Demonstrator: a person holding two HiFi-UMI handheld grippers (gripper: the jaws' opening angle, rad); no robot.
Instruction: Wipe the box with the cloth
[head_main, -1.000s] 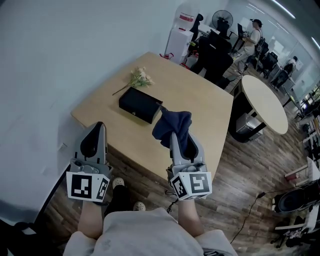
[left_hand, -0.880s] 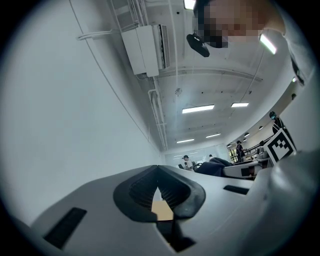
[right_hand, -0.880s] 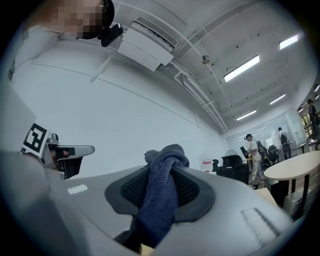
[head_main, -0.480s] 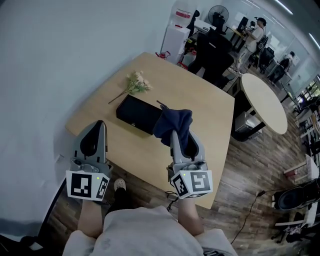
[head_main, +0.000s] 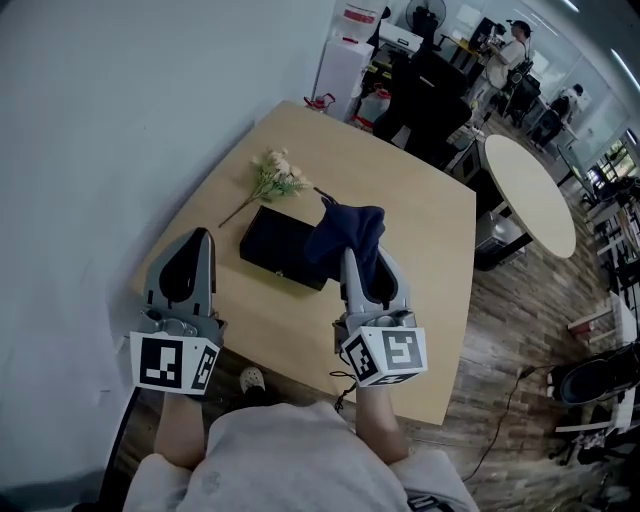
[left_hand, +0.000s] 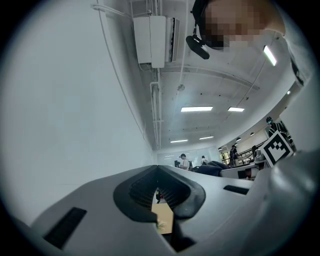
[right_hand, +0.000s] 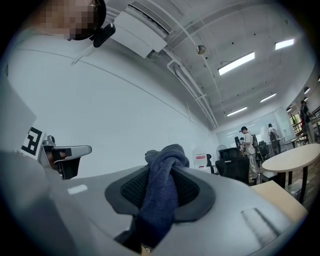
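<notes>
A flat black box (head_main: 275, 245) lies on the wooden table (head_main: 400, 200), near its left side. My right gripper (head_main: 350, 256) is shut on a dark blue cloth (head_main: 346, 232), which bunches up above the jaws and overlaps the box's right end in the head view. The right gripper view shows that cloth (right_hand: 162, 175) pinched between the black pads of the right gripper (right_hand: 160, 197). My left gripper (head_main: 202, 236) is held up over the table's near left edge, left of the box, shut on nothing. Through the left gripper (left_hand: 161, 200) only a sliver of table shows.
A small bunch of pale flowers (head_main: 276, 176) lies just behind the box. Beyond the table stand black office chairs (head_main: 425, 95) and a white cabinet (head_main: 340, 65), with a round table (head_main: 530, 205) to the right. People (head_main: 500, 50) are at desks far back. A wall runs along the left.
Both grippers have come forward over the table. The cloth, which hung just right of the box, now overlaps the box's right end. The left gripper stays shut and empty.
</notes>
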